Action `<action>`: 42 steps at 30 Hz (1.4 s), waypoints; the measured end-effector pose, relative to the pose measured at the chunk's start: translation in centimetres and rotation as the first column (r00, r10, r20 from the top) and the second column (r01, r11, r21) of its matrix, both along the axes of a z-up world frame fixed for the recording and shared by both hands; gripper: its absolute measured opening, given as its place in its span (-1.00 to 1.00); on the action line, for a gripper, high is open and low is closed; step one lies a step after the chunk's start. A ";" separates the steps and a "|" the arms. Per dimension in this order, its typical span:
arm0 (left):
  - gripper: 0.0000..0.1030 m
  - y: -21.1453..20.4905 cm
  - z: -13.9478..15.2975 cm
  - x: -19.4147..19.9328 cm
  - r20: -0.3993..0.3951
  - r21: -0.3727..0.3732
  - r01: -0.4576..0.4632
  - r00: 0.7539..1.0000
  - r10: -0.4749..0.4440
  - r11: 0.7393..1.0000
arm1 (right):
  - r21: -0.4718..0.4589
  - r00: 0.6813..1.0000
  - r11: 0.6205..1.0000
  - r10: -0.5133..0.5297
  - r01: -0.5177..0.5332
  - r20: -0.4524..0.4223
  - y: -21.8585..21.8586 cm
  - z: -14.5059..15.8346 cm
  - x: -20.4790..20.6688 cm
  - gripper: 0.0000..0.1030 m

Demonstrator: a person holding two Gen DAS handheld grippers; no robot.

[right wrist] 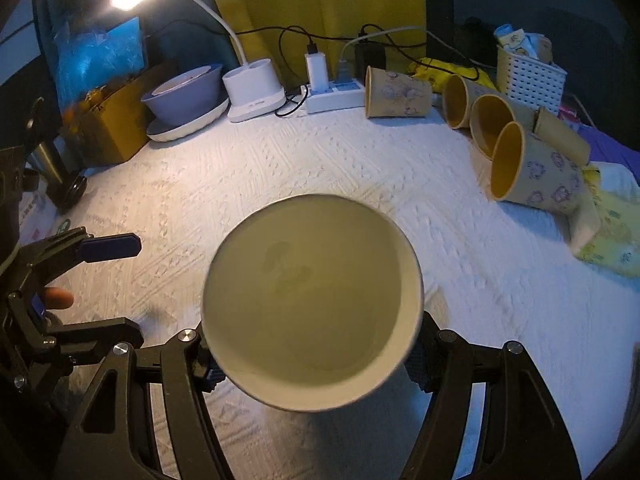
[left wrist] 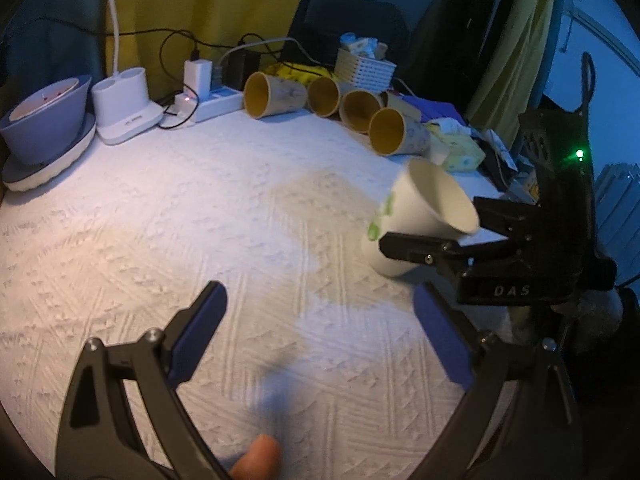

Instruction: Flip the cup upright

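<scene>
A white paper cup with green marks [left wrist: 416,220] is held by my right gripper [left wrist: 460,236], tilted, its mouth up and toward the right, its base near the white textured cloth [left wrist: 200,220]. In the right wrist view the cup's open mouth [right wrist: 312,304] fills the middle and faces the camera, with my right gripper [right wrist: 316,364] shut on its sides. My left gripper [left wrist: 320,332] is open and empty, low over the cloth to the left of the cup; it also shows in the right wrist view [right wrist: 112,284].
Several yellow cups [left wrist: 320,98] lie on their sides at the back; they also show in the right wrist view [right wrist: 532,172]. A grey bowl on a plate [left wrist: 48,124], a lamp base [left wrist: 124,108], a power strip [left wrist: 216,100] and a white basket [left wrist: 364,66] line the far edge.
</scene>
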State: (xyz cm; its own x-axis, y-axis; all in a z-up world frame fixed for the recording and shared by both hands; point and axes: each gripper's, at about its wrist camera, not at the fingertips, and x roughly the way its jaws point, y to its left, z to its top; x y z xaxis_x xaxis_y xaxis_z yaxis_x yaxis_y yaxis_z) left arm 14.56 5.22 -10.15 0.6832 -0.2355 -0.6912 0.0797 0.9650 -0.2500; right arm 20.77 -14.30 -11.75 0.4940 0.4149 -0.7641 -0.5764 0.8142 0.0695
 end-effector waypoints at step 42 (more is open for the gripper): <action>0.85 -4.0 5.7 -9.1 0.151 0.054 0.040 0.987 -0.048 0.998 | 0.031 0.963 0.976 -0.220 0.218 0.157 -5.9 5.3 -12.8 0.45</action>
State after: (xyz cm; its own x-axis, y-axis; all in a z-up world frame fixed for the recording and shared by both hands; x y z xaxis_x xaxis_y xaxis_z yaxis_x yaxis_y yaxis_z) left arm 5.43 1.19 -4.47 0.7709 -0.2348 -0.5921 0.1558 0.9708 -0.1822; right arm 8.00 -20.19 -6.48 0.6880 0.2930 -0.6639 -0.3889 0.9213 0.0036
